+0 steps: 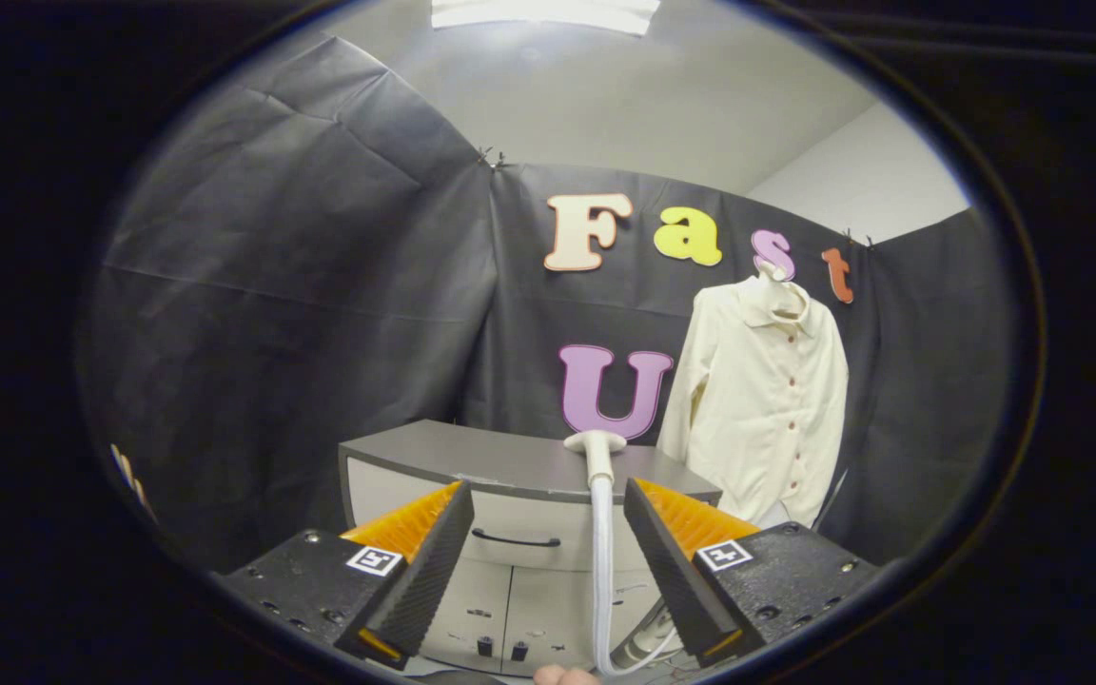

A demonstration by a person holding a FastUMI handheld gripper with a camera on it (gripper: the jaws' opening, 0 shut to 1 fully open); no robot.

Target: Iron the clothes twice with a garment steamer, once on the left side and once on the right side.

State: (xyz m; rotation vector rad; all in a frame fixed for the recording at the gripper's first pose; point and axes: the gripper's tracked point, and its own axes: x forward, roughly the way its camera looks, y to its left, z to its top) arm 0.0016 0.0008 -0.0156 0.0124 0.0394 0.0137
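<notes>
Gripper (pixel 548 561) open, fingers spread wide, nothing held. Steamer head (pixel 595 443) just ahead, between the fingers but nearer the right one, standing above the top of a grey cabinet (pixel 472 457). Long axis upright: flat head on top, neck below, then the white hose (pixel 601 580) running straight down between the fingers and curling off at the bottom toward the right. Head broad from side to side; cannot tell which way the steam face points. Cream shirt (pixel 757 400) hanging against the booth wall, beyond the fingers and well off to the right of the steamer, long axis vertical, collar up, button front facing this way. Fingertip of a person (pixel 562 675) showing at the base of the hose. Likely first step: closing on the upright neck, both passes on the shirt not yet done
</notes>
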